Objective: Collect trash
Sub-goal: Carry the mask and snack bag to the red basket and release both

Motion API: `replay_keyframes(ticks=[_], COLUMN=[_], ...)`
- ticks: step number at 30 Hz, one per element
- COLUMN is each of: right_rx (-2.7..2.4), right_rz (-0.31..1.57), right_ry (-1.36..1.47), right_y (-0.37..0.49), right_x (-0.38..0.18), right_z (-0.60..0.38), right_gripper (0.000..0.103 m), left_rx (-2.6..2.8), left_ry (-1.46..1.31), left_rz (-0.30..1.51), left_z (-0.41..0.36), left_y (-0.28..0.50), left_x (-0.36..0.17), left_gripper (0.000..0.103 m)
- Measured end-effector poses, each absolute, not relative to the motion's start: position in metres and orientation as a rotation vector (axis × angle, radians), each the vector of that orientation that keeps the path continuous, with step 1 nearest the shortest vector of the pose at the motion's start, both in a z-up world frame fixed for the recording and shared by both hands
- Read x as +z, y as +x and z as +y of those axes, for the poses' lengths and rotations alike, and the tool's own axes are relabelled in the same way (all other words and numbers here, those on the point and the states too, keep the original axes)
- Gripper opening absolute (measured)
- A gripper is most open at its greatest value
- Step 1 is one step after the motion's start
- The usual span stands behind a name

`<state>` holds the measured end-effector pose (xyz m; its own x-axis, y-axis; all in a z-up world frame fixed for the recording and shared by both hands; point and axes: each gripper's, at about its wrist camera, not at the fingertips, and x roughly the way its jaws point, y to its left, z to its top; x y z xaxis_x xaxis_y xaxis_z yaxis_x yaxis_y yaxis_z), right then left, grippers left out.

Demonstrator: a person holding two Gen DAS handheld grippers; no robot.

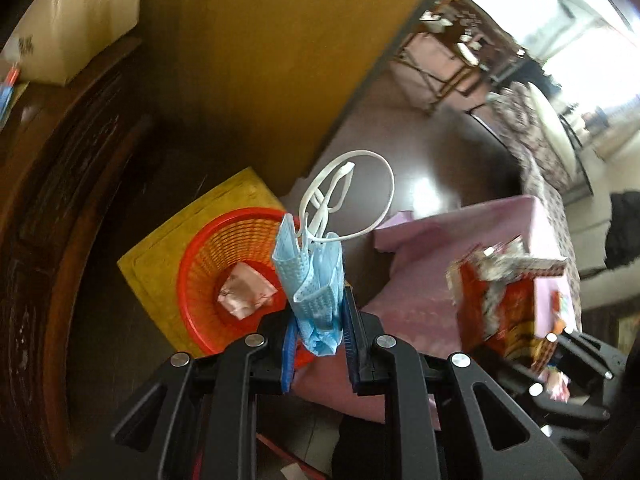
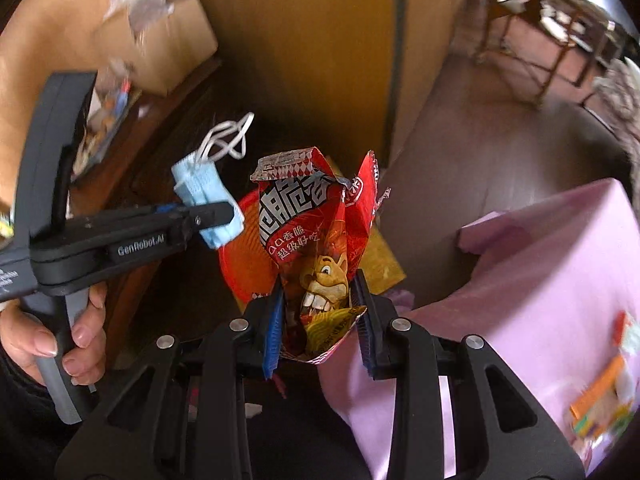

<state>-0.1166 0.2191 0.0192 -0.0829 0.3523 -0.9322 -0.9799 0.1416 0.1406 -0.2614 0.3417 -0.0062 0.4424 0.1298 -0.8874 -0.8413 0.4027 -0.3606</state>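
Blown-out window point(image 1: 592, 20) light upper right; left side dim; glare on floor point(image 1: 424, 192); fisheye bending, blurred edges.

The left gripper point(image 1: 318, 344) is matte black plastic with angular arms pierced by slot-shaped cutouts; round silver screws sit at the joints; its fingers point(image 1: 289, 360) carry ribbed blue pads; the right gripper point(image 2: 320, 320) is built alike, with the same silver screws and blue pads; from the right wrist view, white "GenRobot.AI" lettering marks the left gripper's side, above a grey handle; the left hand point(image 2: 48, 332) shows bare skin and glossy fingernails.
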Motion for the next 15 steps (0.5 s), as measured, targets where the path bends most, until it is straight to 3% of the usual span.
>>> replay_keyframes(ticks=[15], right_rx=[1.366], right_rz=[1.237], right_ry=[-0.952], right_y=[-0.134], right_x=[-0.067], right_z=[0.279], right_gripper=[0.035], left_rx=[0.776], left_ry=[-1.1], left_rz=[1.014], left_z=[0.375], left_y=[-0.259], left_x=[-0.081], left_gripper=[0.021])
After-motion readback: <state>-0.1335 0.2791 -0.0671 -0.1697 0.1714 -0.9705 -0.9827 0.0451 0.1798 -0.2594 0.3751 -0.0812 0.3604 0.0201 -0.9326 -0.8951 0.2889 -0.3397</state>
